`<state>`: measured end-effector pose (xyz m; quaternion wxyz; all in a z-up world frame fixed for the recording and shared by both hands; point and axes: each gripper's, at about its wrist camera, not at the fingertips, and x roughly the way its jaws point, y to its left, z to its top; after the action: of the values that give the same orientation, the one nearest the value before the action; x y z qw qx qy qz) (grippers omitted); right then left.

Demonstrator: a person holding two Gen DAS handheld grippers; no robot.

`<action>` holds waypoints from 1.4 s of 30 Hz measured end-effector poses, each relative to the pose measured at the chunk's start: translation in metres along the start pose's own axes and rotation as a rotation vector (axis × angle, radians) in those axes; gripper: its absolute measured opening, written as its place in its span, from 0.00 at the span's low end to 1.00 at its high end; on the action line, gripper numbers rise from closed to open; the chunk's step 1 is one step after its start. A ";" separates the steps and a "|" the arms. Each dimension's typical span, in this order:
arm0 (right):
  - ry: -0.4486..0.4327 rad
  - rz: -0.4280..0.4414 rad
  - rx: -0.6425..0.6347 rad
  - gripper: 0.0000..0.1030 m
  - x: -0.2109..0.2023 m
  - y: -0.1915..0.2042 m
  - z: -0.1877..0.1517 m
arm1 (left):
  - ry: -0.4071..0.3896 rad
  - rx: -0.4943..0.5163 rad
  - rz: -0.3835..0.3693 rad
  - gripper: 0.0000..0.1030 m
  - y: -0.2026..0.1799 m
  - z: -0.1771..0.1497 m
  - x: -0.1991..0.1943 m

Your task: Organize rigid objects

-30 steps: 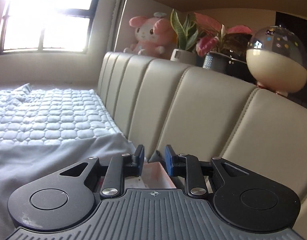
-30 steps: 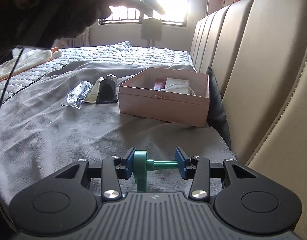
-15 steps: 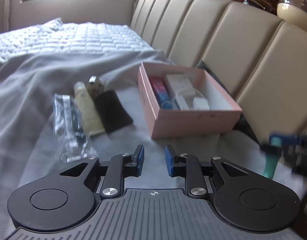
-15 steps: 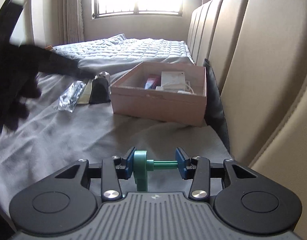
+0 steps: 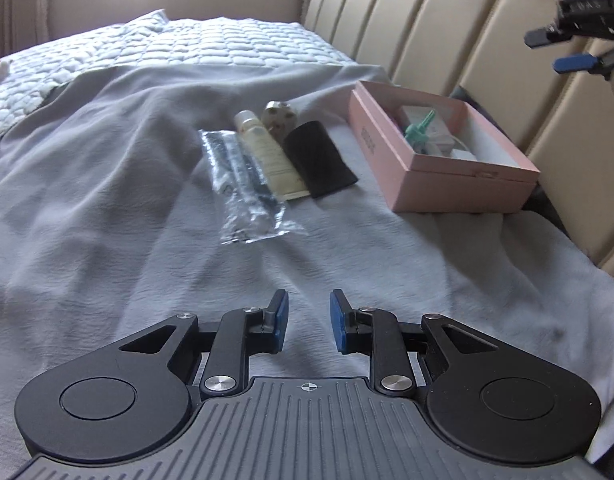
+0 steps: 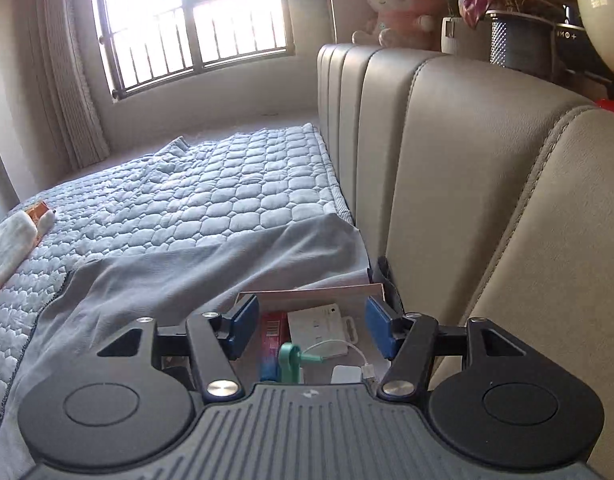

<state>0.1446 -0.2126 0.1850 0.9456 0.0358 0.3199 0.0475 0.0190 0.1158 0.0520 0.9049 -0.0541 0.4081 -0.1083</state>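
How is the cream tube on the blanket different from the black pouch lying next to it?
The cream tube is pale and narrow, with a clear cap at its far end. The black pouch is dark, wider and has no cap showing. The cream tube lies between a clear plastic packet and the black pouch, which is on the side toward the pink box. Both lie flat on the grey blanket, outside the box.

Daylight pours in from the window (image 6: pixel 199 24), panes blown out to near white in the right wrist view. Left wrist view now: only a bright strip at the top edge, and the grey blanket (image 5: pixel 107 184) sits evenly lit, folds casting soft shadows. Fisheye bends the headboard (image 6: pixel 447 184) panels. The right tool (image 5: pixel 567 50) at the upper right corner is smeared with blur.
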 end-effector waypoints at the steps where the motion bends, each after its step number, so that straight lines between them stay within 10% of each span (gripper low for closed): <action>1: 0.010 -0.006 -0.025 0.58 0.004 0.005 -0.007 | -0.003 -0.033 0.012 0.24 0.006 0.001 0.001; 20: 0.212 0.193 -0.310 0.58 0.105 0.169 -0.053 | -0.200 -0.408 0.104 0.24 0.124 -0.003 -0.009; 25: 0.271 0.130 -0.402 0.56 0.162 0.212 -0.071 | -0.297 -0.519 0.064 0.24 0.130 -0.005 -0.010; 36: 0.294 0.126 -0.165 0.57 0.230 0.212 -0.054 | -0.320 -0.365 0.064 0.24 0.107 -0.012 0.005; 42: 0.221 0.170 -0.155 0.10 0.202 0.204 -0.048 | -0.322 -0.373 0.065 0.24 0.109 -0.014 0.006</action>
<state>0.2610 0.0147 0.0452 0.8971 -0.0158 0.4133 0.1556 0.0291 0.2195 0.0183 0.9356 -0.2234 0.2733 0.0083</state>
